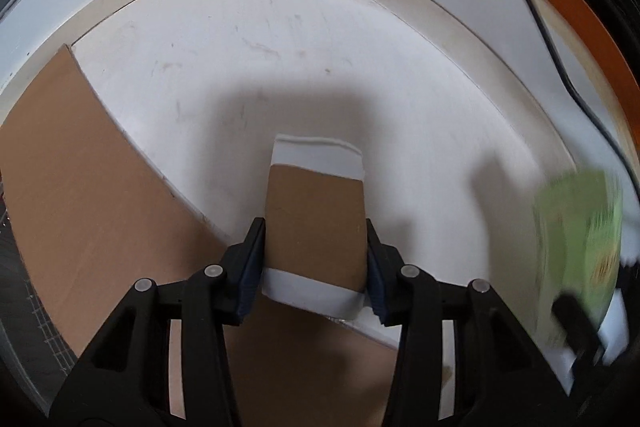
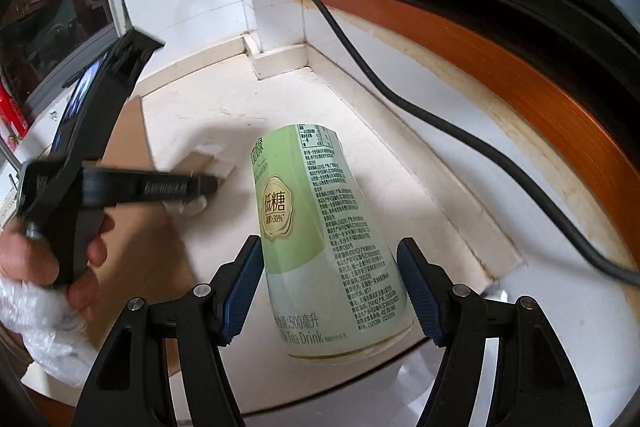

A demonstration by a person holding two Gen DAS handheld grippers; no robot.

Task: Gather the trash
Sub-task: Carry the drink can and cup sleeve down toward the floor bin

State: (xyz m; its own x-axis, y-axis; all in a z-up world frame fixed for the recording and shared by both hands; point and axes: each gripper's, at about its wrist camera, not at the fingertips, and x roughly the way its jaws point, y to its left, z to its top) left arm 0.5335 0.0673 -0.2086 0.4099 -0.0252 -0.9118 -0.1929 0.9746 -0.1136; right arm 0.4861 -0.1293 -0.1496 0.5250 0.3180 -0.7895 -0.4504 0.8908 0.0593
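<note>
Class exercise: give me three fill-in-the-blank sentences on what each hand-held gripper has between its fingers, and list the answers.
1. The left hand-held gripper is closed on a paper ____ with a brown sleeve.
2. The right hand-held gripper has a green tea ____ between its fingers.
3. The flat sheet lying on the white surface is brown ____.

Answers: cup; bottle; cardboard

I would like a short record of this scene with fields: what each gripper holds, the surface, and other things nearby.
left gripper: closed on a paper cup with brown sleeve
right gripper: around a green tea bottle
surface: white counter in a wall corner
nearby: flat cardboard sheet, black cable
person: hand on left gripper's handle
</note>
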